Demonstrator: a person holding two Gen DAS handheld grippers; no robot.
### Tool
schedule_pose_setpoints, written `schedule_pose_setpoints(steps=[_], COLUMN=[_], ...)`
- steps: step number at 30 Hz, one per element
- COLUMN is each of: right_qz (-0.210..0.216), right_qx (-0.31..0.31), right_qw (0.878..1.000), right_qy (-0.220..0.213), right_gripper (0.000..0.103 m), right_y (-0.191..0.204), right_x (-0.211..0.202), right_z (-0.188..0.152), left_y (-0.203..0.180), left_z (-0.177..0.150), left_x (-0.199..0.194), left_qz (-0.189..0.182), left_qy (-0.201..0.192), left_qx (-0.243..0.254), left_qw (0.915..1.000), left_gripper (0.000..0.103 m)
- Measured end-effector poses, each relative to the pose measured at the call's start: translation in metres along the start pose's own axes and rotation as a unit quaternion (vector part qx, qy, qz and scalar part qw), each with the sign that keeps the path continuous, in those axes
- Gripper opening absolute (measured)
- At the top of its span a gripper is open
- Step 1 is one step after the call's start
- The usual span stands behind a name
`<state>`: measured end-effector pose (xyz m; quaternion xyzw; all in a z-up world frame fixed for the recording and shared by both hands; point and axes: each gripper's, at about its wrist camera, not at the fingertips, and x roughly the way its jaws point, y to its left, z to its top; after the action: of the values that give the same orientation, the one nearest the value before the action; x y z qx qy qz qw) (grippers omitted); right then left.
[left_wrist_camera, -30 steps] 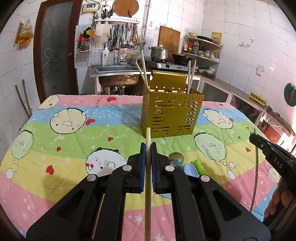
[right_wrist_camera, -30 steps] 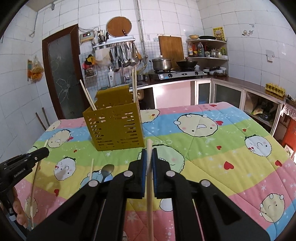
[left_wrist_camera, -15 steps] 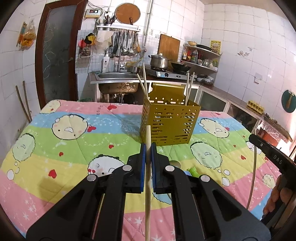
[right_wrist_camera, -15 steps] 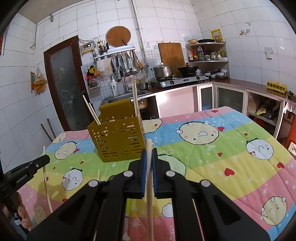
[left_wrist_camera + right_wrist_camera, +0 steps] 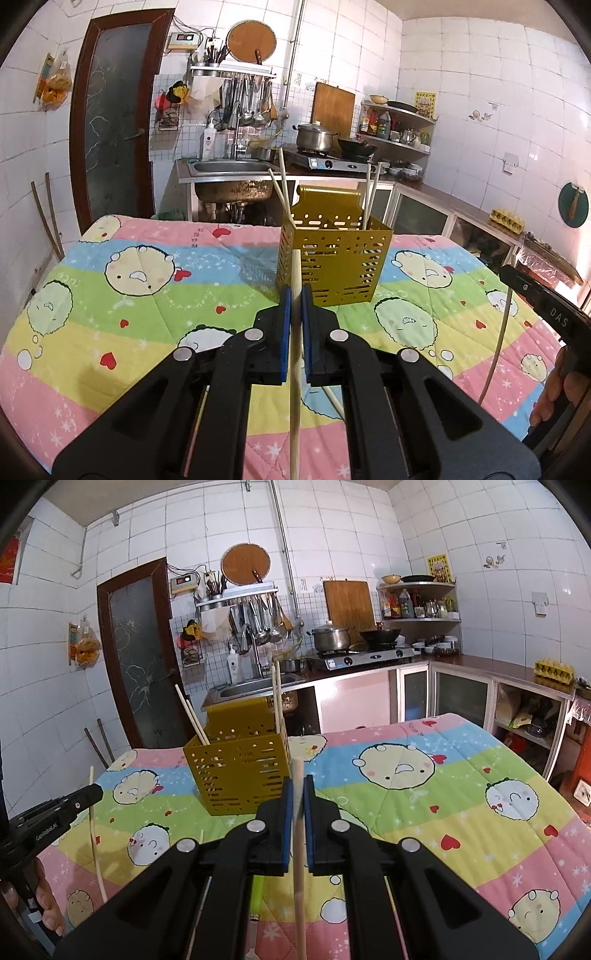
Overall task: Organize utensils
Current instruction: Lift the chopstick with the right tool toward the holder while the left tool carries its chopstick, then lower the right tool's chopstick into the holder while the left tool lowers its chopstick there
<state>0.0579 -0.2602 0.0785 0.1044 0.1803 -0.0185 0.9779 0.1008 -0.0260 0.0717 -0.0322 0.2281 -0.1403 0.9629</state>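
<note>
Left gripper: we held it raised over the quilted table, its blue pads clamped on a wooden chopstick that ran up between the fingers toward the holder.
Right gripper: we gripped a second chopstick the same way, pads closed tight on the shaft.
Holder: the yellow slotted utensil caddy stood upright near mid-table, ahead of both grippers, with chopsticks already leaning out of its compartments.
Left on the cloth: another chopstick and a green-handled piece, partly hidden by the gripper.
Step in hand, as we judged it: carrying both sticks to the caddy.
Doing it well: we needed each stick tipped near vertical over an open compartment, clear of the leaning sticks, before letting go.
</note>
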Motion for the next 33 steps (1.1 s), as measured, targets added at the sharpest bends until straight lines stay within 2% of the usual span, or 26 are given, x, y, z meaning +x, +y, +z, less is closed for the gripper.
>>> schedule_pose_setpoints(steps=[14, 20, 28, 33], right_qz=[0.004, 0.018, 0.031, 0.023], right_qx=[-0.027, -0.021, -0.005, 0.003], right_qw=[0.998, 0.996, 0.993, 0.988], right_qy=[-0.049, -0.079, -0.118, -0.154], right_gripper=[0.006, 0.006, 0.006, 0.006], right_y=[0.014, 0.018, 0.023, 0.03], right_x=[-0.008, 0.009, 0.052, 0.082], right_z=[0.02, 0.054, 0.123, 0.161], left_y=[-0.007, -0.016, -0.028, -0.033], left_z=[0.024, 0.063, 0.139, 0.178], left_x=[-0.002, 0.011, 0.05, 0.072], left_qz=[-0.007, -0.013, -0.026, -0.016], left_qy=[-0.036, -0.057, -0.088, -0.128], left_qx=[0.006, 0.007, -0.005, -0.006], left_qw=[0.9993, 0.9982, 0.9958, 0.9916], left_gripper=[0.004, 0.004, 0.004, 0.004])
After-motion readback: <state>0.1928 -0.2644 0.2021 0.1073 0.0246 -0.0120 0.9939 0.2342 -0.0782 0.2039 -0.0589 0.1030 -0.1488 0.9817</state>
